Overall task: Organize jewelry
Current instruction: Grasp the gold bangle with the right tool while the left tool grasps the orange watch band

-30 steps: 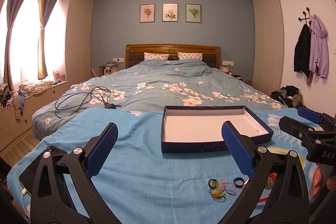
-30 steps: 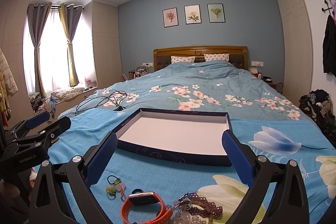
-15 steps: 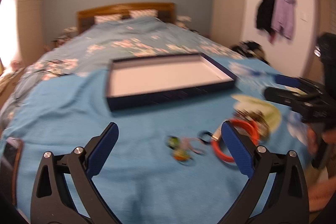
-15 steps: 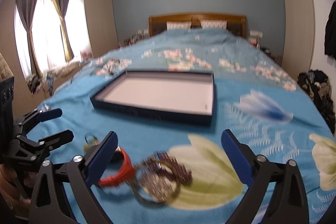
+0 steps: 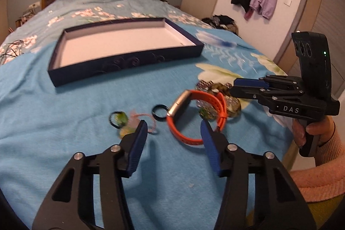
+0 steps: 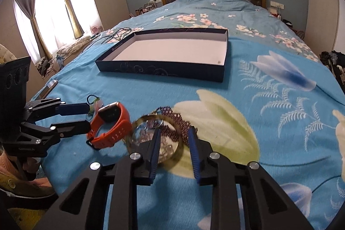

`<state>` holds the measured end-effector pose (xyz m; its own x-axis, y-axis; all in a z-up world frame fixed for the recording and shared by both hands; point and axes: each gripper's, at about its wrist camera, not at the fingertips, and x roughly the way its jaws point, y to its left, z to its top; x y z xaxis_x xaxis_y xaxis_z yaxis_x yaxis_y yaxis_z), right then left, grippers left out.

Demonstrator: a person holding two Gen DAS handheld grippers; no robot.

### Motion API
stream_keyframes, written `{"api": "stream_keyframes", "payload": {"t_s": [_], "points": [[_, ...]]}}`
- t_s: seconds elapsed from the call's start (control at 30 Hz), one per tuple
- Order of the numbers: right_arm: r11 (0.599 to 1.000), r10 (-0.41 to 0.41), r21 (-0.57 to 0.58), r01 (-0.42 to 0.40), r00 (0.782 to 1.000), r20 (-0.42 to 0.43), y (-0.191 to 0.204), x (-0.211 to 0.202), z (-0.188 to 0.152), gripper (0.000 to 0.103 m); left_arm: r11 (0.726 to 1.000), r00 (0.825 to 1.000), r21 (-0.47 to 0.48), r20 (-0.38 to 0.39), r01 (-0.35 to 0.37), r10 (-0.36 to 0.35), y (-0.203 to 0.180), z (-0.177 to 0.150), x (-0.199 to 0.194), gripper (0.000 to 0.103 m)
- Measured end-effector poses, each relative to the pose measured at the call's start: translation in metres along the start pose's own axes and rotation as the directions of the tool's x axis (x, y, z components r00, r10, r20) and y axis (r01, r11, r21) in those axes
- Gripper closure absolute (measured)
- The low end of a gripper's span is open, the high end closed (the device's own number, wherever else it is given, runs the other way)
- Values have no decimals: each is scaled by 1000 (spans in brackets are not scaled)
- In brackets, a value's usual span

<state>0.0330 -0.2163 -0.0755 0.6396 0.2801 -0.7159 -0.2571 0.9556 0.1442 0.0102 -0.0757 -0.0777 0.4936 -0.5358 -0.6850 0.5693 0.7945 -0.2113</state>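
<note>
Jewelry lies in a loose group on the blue bedspread. In the left wrist view my left gripper [image 5: 173, 130] hangs low over it, jaws closing, with the strap of the orange watch [image 5: 194, 113] between them but not pinched. To the watch's left lie a black ring [image 5: 158, 112] and a green beaded hair tie [image 5: 117, 119]. My right gripper [image 6: 174, 133] is also closing. It straddles the rim of a gold bangle [image 6: 180, 143] and a purple beaded chain [image 6: 172, 120] without gripping them. Behind stands the dark blue box [image 6: 161, 72], white inside and holding nothing.
A person's hand [image 5: 317, 130] in a pink sleeve holds the right gripper [image 5: 234, 87] at the bed's right edge. The left gripper [image 6: 88, 116] reaches in beside the orange watch [image 6: 112, 122]. A phone [image 6: 48, 87] and a black cable [image 6: 116, 35] lie near the left edge.
Both grippers tipped downward and sank toward the jewelry. Their jaws went from wide apart to much narrower, the left around the watch strap, the right around the bangle.
</note>
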Motion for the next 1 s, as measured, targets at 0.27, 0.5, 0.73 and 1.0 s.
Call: {"api": "stream_keyframes", "payload": {"t_s": [0.27, 0.5, 0.73, 1.0], "points": [[997, 33, 67, -29, 998, -52, -11, 8, 2, 94, 997, 994, -50, -81, 65, -69, 2, 4, 16, 67], [995, 62, 79, -56, 995, -75, -12, 14, 2, 97, 996, 991, -59, -110, 69, -76, 4, 12, 26, 76], [992, 78, 98, -75, 997, -21, -20, -3, 8, 97, 997, 991, -60, -119, 52, -59, 7, 15, 26, 93], [992, 87, 92, -92, 995, 57, -23, -19, 30, 97, 997, 995, -49, -75, 54, -58, 10, 25, 9, 93]]}}
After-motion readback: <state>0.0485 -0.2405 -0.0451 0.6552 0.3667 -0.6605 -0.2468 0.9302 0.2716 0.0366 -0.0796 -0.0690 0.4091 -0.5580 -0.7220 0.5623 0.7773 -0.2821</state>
